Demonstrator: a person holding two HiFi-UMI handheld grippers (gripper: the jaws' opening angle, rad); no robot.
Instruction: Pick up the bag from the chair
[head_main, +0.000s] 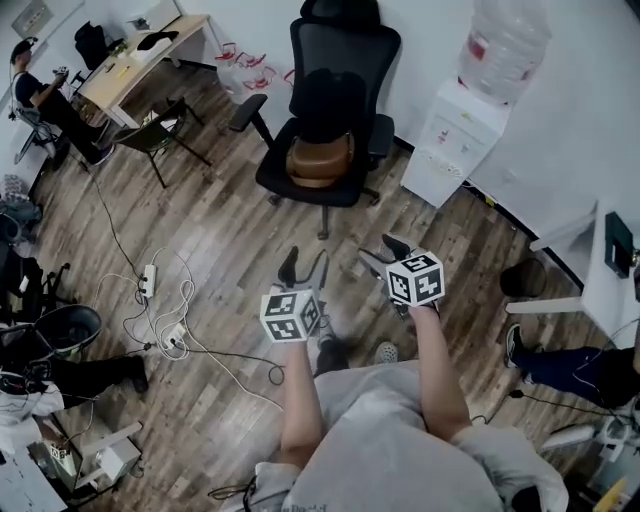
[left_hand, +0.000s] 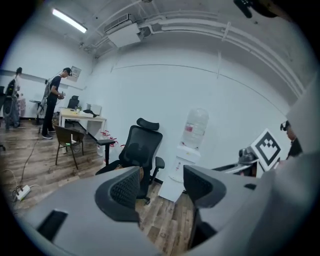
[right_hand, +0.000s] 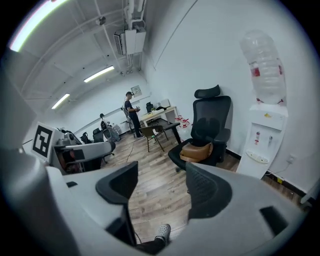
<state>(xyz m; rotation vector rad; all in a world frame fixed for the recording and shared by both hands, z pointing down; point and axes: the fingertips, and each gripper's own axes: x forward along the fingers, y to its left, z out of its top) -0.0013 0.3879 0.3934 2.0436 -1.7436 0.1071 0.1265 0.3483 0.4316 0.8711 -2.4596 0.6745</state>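
A brown bag lies on the seat of a black office chair by the far wall. In the head view both grippers hang in front of the person, well short of the chair and above the wooden floor. My left gripper is open with nothing between its jaws. The right gripper is open and empty too. The right gripper view shows the bag on the chair beyond the open gripper. In the left gripper view the gripper frames the chair, and its left jaw hides most of the bag.
A white water dispenser with a large bottle stands right of the chair. A folding chair and a desk are at the far left, with a person beside them. Cables and a power strip lie on the floor at left.
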